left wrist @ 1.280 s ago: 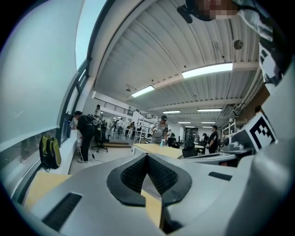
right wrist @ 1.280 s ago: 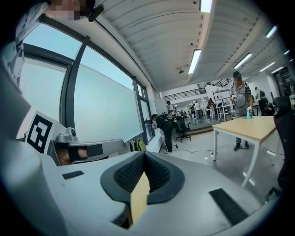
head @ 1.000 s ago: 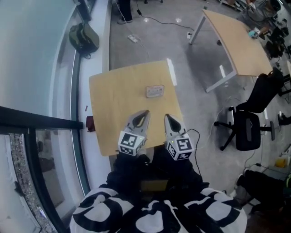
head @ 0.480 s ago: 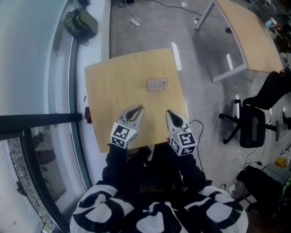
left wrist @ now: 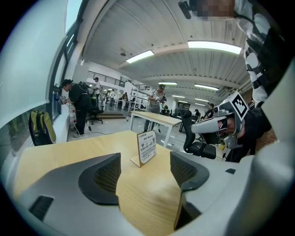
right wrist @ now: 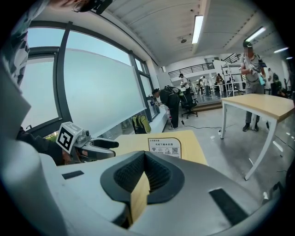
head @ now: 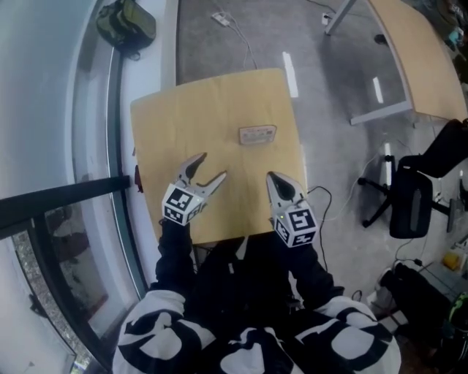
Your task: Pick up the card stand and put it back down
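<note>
The card stand [head: 257,134], a small white printed sign, stands upright at the far middle of the light wooden table [head: 175,117]. Both grippers hover over the table's near part, short of the stand and apart from it. My left gripper [head: 208,168] has just been opening; its jaws stand wide with nothing between them. In the left gripper view the stand [left wrist: 147,147] shows ahead, beyond the gap of the left gripper [left wrist: 145,173]. My right gripper [head: 272,177] is shut and empty. The right gripper view shows the stand [right wrist: 164,148] ahead of the right gripper [right wrist: 144,173].
A green backpack [head: 130,22] lies on the floor by the window at the far left. A black rail [head: 58,201] runs along the left. A second table [head: 417,66] and a black office chair [head: 409,201] stand to the right. People walk far behind.
The left gripper's jaws went from shut to wide open. Both grippers sank toward the table, and the left one shifted to the left. The card stand has not moved.
</note>
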`<state>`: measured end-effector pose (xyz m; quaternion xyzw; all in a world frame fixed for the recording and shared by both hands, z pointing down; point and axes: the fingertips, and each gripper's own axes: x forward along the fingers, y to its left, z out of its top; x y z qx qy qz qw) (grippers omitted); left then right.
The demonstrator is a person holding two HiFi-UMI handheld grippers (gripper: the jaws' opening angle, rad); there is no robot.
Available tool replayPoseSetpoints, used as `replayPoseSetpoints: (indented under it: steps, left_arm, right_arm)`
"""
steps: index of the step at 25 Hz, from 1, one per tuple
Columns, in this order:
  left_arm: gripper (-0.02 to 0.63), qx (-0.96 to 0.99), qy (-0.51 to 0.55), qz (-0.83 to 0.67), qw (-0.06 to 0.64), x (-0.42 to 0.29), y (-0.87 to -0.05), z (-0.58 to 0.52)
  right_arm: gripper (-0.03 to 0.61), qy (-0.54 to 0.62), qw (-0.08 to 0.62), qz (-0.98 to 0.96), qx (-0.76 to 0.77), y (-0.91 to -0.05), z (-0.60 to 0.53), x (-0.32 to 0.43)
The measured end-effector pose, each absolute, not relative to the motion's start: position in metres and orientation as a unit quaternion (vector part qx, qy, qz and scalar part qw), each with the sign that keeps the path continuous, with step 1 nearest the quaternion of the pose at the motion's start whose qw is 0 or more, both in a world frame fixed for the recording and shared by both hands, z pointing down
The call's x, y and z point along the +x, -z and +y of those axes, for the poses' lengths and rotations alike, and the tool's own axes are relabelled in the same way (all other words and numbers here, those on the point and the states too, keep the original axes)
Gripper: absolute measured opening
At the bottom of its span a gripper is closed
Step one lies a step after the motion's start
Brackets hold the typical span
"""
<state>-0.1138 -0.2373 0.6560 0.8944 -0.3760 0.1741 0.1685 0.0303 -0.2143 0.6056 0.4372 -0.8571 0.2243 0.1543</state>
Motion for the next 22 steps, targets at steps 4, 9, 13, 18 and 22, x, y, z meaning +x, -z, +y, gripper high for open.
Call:
replayPoseSetpoints:
  steps: [4, 9, 13, 18, 22]
  left_arm:
    - [0.411, 0.906, -0.17, -0.349, 0.169, -0.119, -0.668, -0.257]
    - [0.413, 0.916, -0.206, -0.315, 0.141, -0.116, -0.686, -0.281]
    - [0.411, 0.927, -0.198, -0.291, 0.132, -0.104, -0.688, -0.298]
    - [0.396, 0.944, -0.157, -0.258, 0.136, -0.073, -0.676, -0.313]
    - [0.385, 0.955, -0.136, -0.223, 0.138, -0.048, -0.671, -0.318]
  right_arm:
    - [0.021, -0.228, 0.164, -0.858, 0.431, -0.619, -0.226, 0.034]
    - [0.021, -0.228, 0.174, -0.855, 0.432, -0.629, -0.24, 0.041]
    - [0.021, -0.228, 0.181, -0.853, 0.433, -0.634, -0.248, 0.044]
    - [0.021, -0.228, 0.18, -0.857, 0.426, -0.638, -0.257, 0.045]
    - [0.021, -0.227, 0.179, -0.859, 0.423, -0.638, -0.262, 0.044]
